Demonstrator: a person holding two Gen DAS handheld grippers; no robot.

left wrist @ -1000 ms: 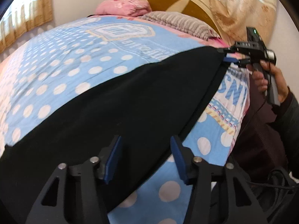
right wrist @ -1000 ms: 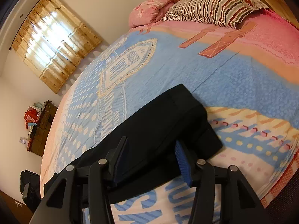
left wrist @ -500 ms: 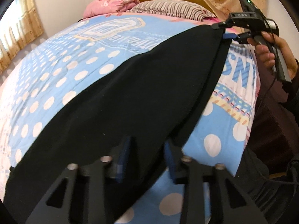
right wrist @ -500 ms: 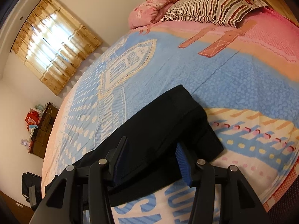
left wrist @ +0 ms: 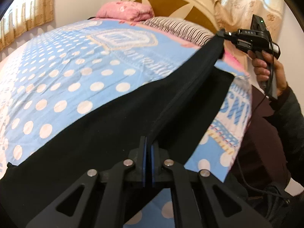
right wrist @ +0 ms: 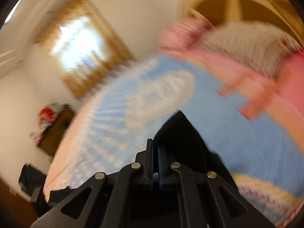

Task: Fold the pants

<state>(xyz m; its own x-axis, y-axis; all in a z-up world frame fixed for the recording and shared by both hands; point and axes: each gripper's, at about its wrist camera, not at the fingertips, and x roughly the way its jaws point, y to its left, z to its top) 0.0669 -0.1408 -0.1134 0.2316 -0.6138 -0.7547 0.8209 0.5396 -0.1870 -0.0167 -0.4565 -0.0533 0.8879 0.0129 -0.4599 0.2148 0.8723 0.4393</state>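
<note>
Black pants (left wrist: 106,133) lie across the blue polka-dot bedspread (left wrist: 76,66). My left gripper (left wrist: 148,142) is shut on the pants' near edge, which rises as a taut fold toward the right gripper (left wrist: 221,35). That gripper, held by a hand (left wrist: 266,64) at the upper right, is shut on the far end of the same edge and lifts it off the bed. In the blurred right wrist view, the right gripper (right wrist: 155,148) pinches black pants cloth (right wrist: 180,133) that stands up as a peak beyond the jaws.
A pink pillow (left wrist: 125,11) and a striped pillow (left wrist: 178,28) lie against the wooden headboard (left wrist: 171,3). The person's dark sleeve (left wrist: 290,117) and a cable fill the right side. A curtained window (right wrist: 79,43) and a cluttered cabinet (right wrist: 53,125) stand beyond the bed.
Both grippers closed on the pants' edge. The right gripper rose and rolled, lifting its end off the bed; the edge now stretches taut between the two grippers.
</note>
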